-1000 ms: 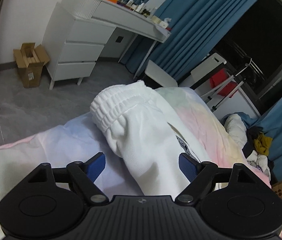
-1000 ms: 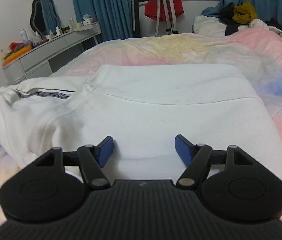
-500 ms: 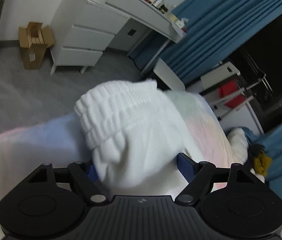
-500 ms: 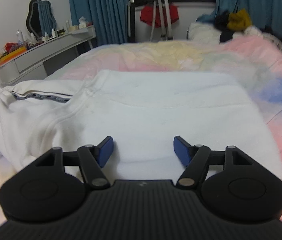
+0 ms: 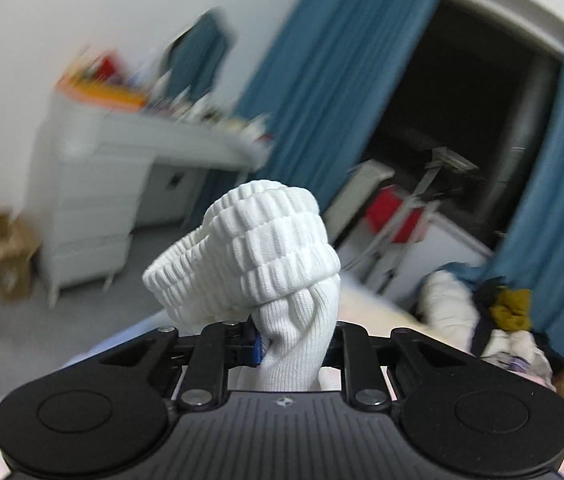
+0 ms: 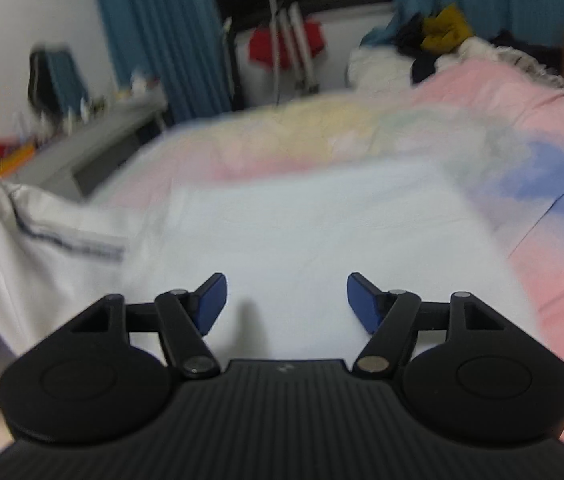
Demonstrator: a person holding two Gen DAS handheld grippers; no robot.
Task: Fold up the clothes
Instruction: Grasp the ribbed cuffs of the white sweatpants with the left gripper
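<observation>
A white sweatshirt (image 6: 306, 232) lies flat on the pastel bedspread (image 6: 522, 128). My left gripper (image 5: 294, 346) is shut on its ribbed sleeve cuff (image 5: 258, 252) and holds it lifted above the bed. In the right wrist view the raised sleeve (image 6: 22, 240), with a dark stripe, rises at the left edge. My right gripper (image 6: 286, 300) is open and empty, low over the near part of the sweatshirt's body.
A white dresser (image 5: 94, 196) with clutter on top stands left of the bed. Blue curtains (image 5: 314, 72) and a dark window are behind. A pile of clothes (image 6: 434, 40) lies at the bed's far right corner. A cardboard box (image 5: 2, 248) sits on the floor.
My left gripper moved onto the sleeve cuff, shut on it and lifted it off the bed. The right gripper stayed open and rose slightly over the sweatshirt.
</observation>
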